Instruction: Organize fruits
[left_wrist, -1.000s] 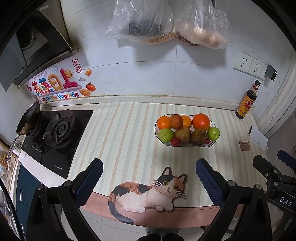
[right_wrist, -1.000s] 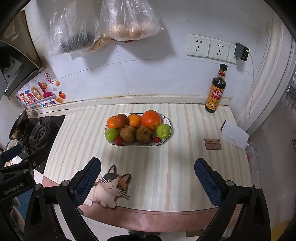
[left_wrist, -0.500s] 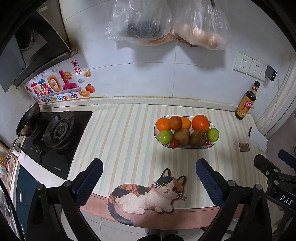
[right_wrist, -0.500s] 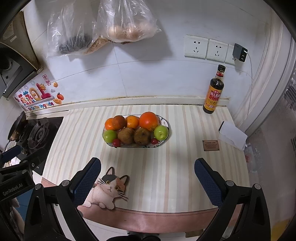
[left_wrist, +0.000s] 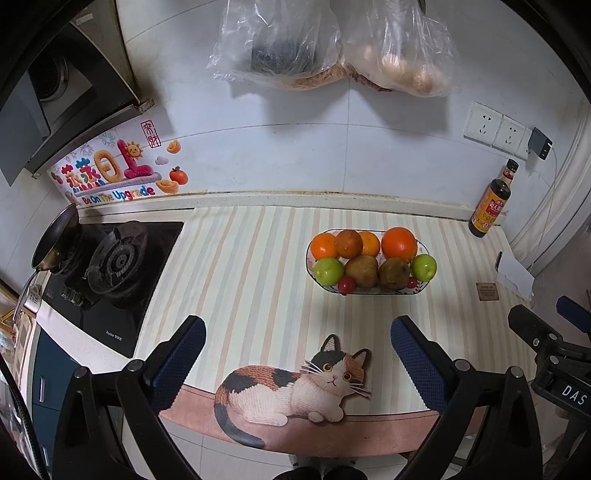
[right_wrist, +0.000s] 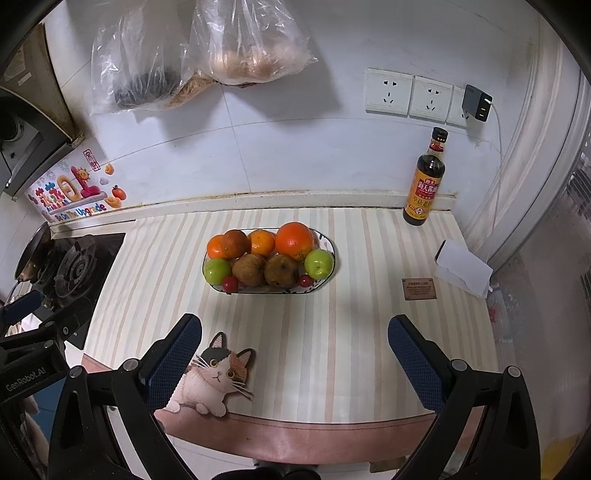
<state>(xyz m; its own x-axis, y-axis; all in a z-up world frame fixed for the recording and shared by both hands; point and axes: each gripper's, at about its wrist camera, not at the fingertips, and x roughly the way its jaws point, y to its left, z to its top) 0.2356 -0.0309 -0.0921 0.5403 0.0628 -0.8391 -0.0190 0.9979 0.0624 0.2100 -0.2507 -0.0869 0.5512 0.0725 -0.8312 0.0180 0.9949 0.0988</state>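
A striped mat (right_wrist: 332, 332) in cream, peach and pale green bands covered the counter, its near edge trimmed in pink and printed with a calico cat (left_wrist: 295, 387). On it, toward the back and right of the stove, sat the oval fruit bowl (right_wrist: 328, 245), shallow, glossy, pale with a dark leafy rim pattern. It was heaped: a big smooth orange (right_wrist: 294, 240) at the back right, two smaller oranges (right_wrist: 261, 242) beside it with a dull brownish-orange round fruit (right_wrist: 235, 243) between them, two rough brown pears (right_wrist: 251, 269) in front, a shiny green apple (right_wrist: 318, 263) at each end, and two small red cherry tomatoes (right_wrist: 230, 283) at the front rim.

Both tools hovered above the mat's near edge, well apart from the bowl. The left gripper (left_wrist: 297, 354) had its blue ribbed pads (left_wrist: 177, 363) spread wide with nothing between them; the right gripper (right_wrist: 293, 352) was likewise spread and empty.

A black gas stove (left_wrist: 110, 266) with a dark pan (left_wrist: 55, 236) lay to the left; a dark glass sauce bottle (right_wrist: 424, 181) stood upright against the white tiled wall
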